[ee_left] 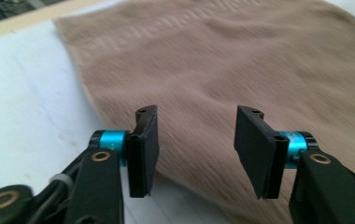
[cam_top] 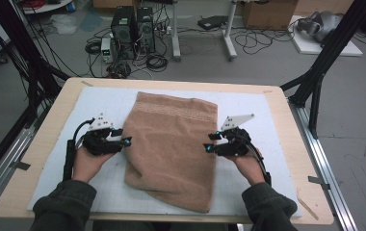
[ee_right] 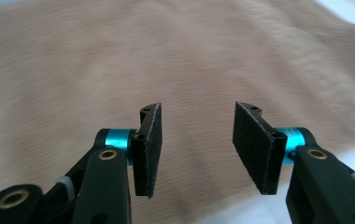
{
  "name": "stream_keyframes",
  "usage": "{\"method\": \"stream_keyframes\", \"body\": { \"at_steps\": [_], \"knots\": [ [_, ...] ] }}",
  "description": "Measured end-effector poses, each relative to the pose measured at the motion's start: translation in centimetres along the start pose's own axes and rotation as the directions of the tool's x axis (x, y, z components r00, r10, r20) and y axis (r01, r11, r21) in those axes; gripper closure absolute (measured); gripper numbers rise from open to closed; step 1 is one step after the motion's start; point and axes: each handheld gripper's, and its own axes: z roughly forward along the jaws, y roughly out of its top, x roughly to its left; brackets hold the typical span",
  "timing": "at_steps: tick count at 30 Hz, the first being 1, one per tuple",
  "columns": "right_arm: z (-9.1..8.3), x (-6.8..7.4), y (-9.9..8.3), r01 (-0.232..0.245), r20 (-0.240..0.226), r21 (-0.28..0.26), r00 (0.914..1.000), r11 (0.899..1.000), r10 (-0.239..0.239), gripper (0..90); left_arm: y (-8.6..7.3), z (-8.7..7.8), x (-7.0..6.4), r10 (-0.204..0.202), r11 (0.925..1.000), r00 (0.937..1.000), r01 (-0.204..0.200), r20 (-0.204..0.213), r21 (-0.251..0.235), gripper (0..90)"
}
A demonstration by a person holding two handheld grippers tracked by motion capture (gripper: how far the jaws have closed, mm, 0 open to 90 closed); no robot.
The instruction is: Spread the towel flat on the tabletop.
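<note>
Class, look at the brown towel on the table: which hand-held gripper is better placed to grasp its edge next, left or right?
Right, narrowly. The right hand-held gripper sits open at the towel edge; the left hand-held gripper, also open, looks just short of its side.

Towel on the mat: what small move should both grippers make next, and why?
Probably ease each gripper inward and down onto the towel's side edges. The left gripper and right gripper flank it with jaws open and nothing between them, so no grasp is made yet.
</note>
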Motion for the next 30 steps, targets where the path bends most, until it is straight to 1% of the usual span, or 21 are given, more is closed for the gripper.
{"method": "stream_keyframes", "body": {
  "at_steps": [1, 2, 3, 4, 5, 7, 10, 11, 13, 14, 15, 16, 18, 19, 21, 22, 24, 26, 27, 28, 30],
  "knots": [
    [0.0, 0.8, -0.4, 0.016, -0.013, 0.0, 0.9998, 1.0, -0.016, 51.4, -0.5, -0.3, -0.5, 0.008, 1.0, 0.9999, -0.008, 0.01, 0.004, 49.3],
    [0.0, 1.6, -0.8, 0.026, -0.027, -0.002, 0.9993, 1.0, -0.026, 51.1, -1.0, -0.6, -1.0, 0.006, 1.0, 0.9998, -0.006, 0.019, 0.002, 49.1],
    [-0.1, 2.4, -1.2, 0.029, -0.041, -0.006, 0.9987, 1.0, -0.03, 51.1, -1.5, -0.8, -1.5, 0.017, 0.9998, 0.9995, -0.017, 0.026, 0.012, 49.0],
    [0.0, 3.1, -1.6, 0.049, -0.048, -0.005, 0.9976, 0.999, -0.049, 50.9, -2.2, -1.0, -1.9, 0.023, 0.9995, 0.9993, -0.024, 0.031, 0.022, 49.1],
    [0.0, 3.8, -1.9, 0.062, -0.058, 0.009, 0.9964, 0.998, -0.061, 50.1, -2.8, -1.2, -2.2, 0.017, 0.9992, 0.9991, -0.019, 0.039, 0.036, 49.1],
    [0.0, 4.9, -2.7, 0.082, -0.068, 0.024, 0.9944, 0.996, -0.081, 49.9, -4.0, -1.4, -2.9, 0.012, 0.9991, 0.9979, -0.014, 0.063, 0.04, 49.7],
    [0.2, 6.0, -3.8, 0.088, -0.092, 0.032, 0.9922, 0.996, -0.084, 49.8, -5.2, -1.1, -3.4, 0.018, 0.9967, 0.9936, -0.026, 0.112, 0.077, 54.0],
    [0.4, 6.3, -4.0, 0.088, -0.098, 0.042, 0.9917, 0.995, -0.083, 49.8, -5.5, -0.8, -3.5, 0.024, 0.9948, 0.9926, -0.036, 0.119, 0.095, 56.2],
    [0.7, 6.7, -4.4, 0.09, -0.113, 0.053, 0.9901, 0.994, -0.084, 49.7, -5.7, -0.1, -3.4, 0.014, 0.9922, 0.9908, -0.031, 0.135, 0.121, 56.4],
    [0.9, 6.8, -4.6, 0.096, -0.11, 0.068, 0.99, 0.993, -0.089, 49.8, -5.7, 0.3, -3.4, 0.015, 0.9908, 0.9899, -0.034, 0.141, 0.131, 57.0],
    [1.2, 6.9, -4.7, 0.096, -0.107, 0.085, 0.9904, 0.992, -0.087, 50.6, -5.7, 0.5, -3.4, 0.027, 0.989, 0.9895, -0.047, 0.142, 0.14, 58.7],
    [1.5, 6.9, -4.9, 0.1, -0.106, 0.095, 0.9903, 0.99, -0.09, 52.7, -5.7, 0.5, -3.5, 0.026, 0.9897, 0.9888, -0.046, 0.147, 0.136, 62.9],
    [2.2, 7.0, -5.2, 0.102, -0.122, 0.119, 0.9886, 0.988, -0.088, 60.7, -5.6, 0.4, -3.7, 0.038, 0.9901, 0.9889, -0.056, 0.143, 0.128, 78.5],
    [2.4, 7.0, -5.4, 0.101, -0.114, 0.115, 0.9896, 0.988, -0.087, 65.3, -5.6, 0.3, -3.7, 0.04, 0.99, 0.9895, -0.058, 0.139, 0.129, 82.5],
    [2.4, 6.7, -5.3, 0.103, -0.126, 0.105, 0.988, 0.989, -0.089, 81.4, -5.6, 0.0, -3.9, 0.044, 0.991, 0.9907, -0.06, 0.128, 0.12, 84.9],
    [2.3, 6.6, -5.2, 0.103, -0.133, 0.107, 0.9871, 0.989, -0.089, 84.1, -5.7, -0.3, -4.1, 0.051, 0.9918, 0.9921, -0.063, 0.114, 0.111, 85.2],
    [2.1, 6.6, -4.9, 0.124, -0.124, 0.106, 0.9861, 0.987, -0.11, 85.2, -5.7, -1.2, -4.4, 0.046, 0.9949, 0.9941, -0.055, 0.098, 0.084, 85.5],
    [1.5, 6.6, -4.6, 0.135, -0.102, 0.097, 0.9868, 0.986, -0.125, 85.3, -5.7, -2.5, -4.5, 0.031, 0.9986, 0.9947, -0.035, 0.098, 0.04, 85.8],
    [1.1, 6.5, -4.4, 0.134, -0.08, 0.091, 0.9887, 0.987, -0.127, 85.4, -5.7, -3.0, -4.5, 0.022, 0.9994, 0.9951, -0.024, 0.097, 0.022, 85.9],
    [0.7, 6.3, -4.2, 0.134, -0.07, 0.08, 0.9892, 0.988, -0.128, 85.4, -5.5, -3.6, -4.7, 0.026, 0.9997, 0.9964, -0.026, 0.081, -0.004, 85.9],
    [-0.5, 5.4, -3.3, 0.121, -0.019, 0.04, 0.9926, 0.992, -0.12, 85.4, -4.7, -4.1, -4.7, 0.03, 0.9989, 0.9976, -0.027, 0.062, -0.038, 86.0]
  ]
}}
